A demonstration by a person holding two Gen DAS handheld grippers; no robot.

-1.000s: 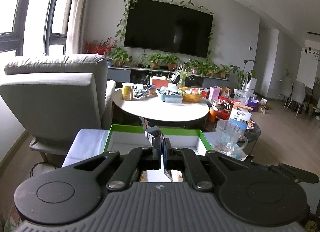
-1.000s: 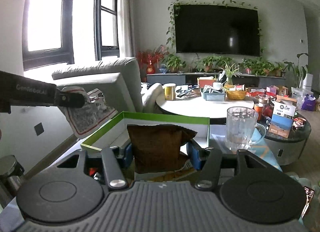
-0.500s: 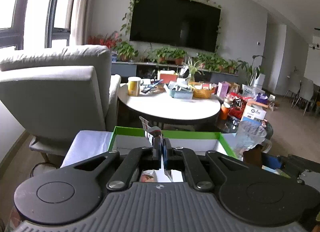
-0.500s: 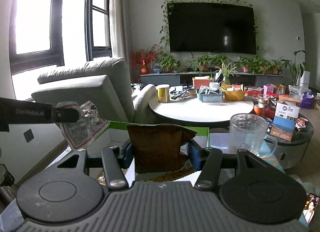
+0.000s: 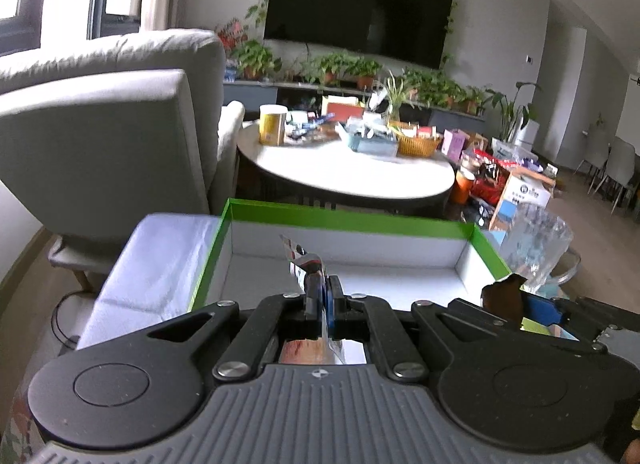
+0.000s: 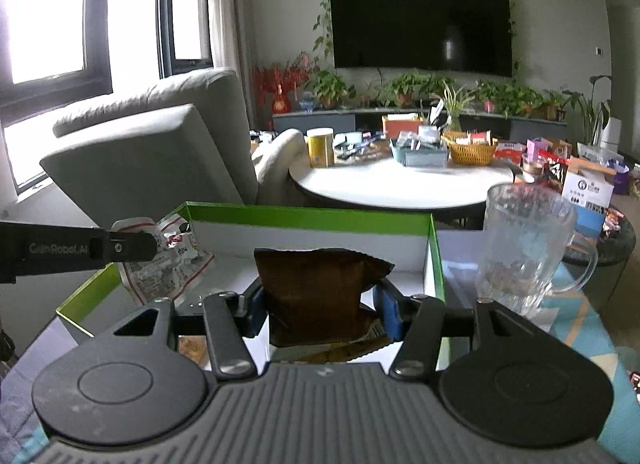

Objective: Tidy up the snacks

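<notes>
A white box with a green rim point(image 5: 340, 217) lies open just ahead. My left gripper point(image 5: 322, 289) is shut on a thin white-and-red snack packet point(image 5: 299, 260), which sticks up edge-on over the box floor. In the right wrist view the left gripper point(image 6: 152, 248) reaches in from the left with that packet point(image 6: 160, 268) hanging over the near left corner of the box point(image 6: 308, 217). My right gripper point(image 6: 320, 314) holds a brown snack bag point(image 6: 316, 288) upright between widely spread blue pads, above the near right part of the box. The brown bag point(image 5: 502, 298) shows at the left wrist view's right edge.
A clear glass mug point(image 6: 520, 252) stands just right of the box on a patterned cloth. A grey armchair point(image 6: 152, 152) is behind it on the left. A round white table point(image 6: 400, 184) with a tin, baskets and packets lies beyond. Boxes and snacks crowd a low dark table point(image 6: 616, 232).
Both grippers have moved forward and down toward the box, which now looms larger. The white-and-red packet and the brown bag now hang over its inside. Neither grip has changed.
</notes>
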